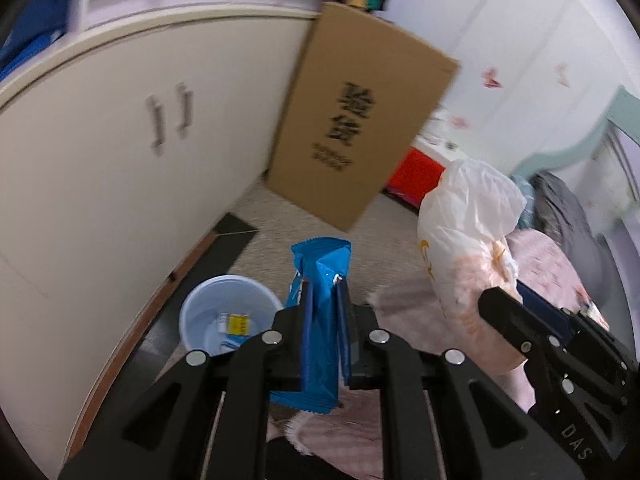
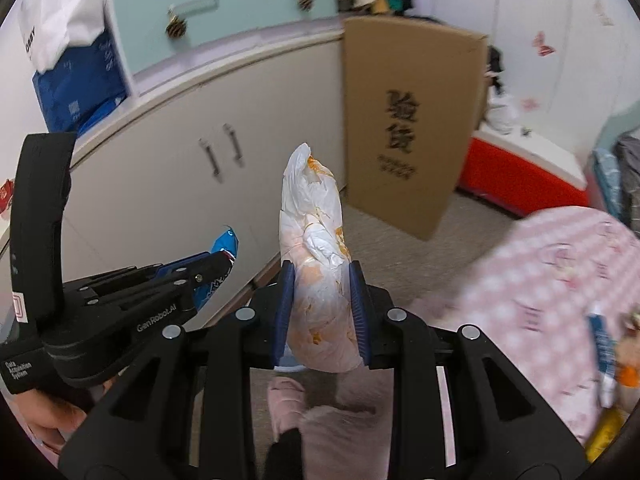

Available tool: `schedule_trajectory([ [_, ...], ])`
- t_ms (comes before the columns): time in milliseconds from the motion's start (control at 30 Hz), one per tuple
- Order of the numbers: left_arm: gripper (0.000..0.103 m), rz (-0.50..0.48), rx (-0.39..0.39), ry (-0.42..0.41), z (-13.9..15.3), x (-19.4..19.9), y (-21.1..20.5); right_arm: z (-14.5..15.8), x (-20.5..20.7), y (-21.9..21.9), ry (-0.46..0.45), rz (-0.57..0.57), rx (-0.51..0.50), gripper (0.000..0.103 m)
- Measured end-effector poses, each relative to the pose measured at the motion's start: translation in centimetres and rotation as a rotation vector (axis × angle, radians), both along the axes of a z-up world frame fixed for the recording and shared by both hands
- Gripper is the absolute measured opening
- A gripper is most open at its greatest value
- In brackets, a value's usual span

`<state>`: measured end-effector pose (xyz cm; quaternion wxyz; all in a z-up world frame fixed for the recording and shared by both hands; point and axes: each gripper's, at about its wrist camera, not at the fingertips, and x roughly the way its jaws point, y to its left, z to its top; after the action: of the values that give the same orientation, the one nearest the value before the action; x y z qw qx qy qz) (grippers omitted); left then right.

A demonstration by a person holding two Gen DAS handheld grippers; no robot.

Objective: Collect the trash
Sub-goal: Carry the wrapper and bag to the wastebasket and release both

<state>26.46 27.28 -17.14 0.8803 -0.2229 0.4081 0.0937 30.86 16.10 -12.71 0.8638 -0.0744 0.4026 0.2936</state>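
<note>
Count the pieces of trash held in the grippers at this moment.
2. A blue snack wrapper is clamped in the left gripper, above and beside the pale blue bin. A crumpled white plastic bag is clamped in the right gripper.

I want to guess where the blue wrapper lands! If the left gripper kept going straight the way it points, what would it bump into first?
Probably the floor, just right of the pale blue bin. The left gripper, shut on the blue wrapper, points down past the bin's rim; the cardboard box stands farther on. Depth is hard to judge.
</note>
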Motion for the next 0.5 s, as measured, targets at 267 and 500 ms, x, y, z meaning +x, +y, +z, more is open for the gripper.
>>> schedule_trajectory([
  [267,0.011,0.155,-0.025,0.065,-4.5,0.9,7.5,-6.1,2.1,6.7,0.047,-0.037,0.028,0.059],
  [500,0.011,0.167,-0.032,0.108,-7.4,1.1,9.1,-10.2,2.0,6.7,0.112,-0.08,0.021,0.064],
])
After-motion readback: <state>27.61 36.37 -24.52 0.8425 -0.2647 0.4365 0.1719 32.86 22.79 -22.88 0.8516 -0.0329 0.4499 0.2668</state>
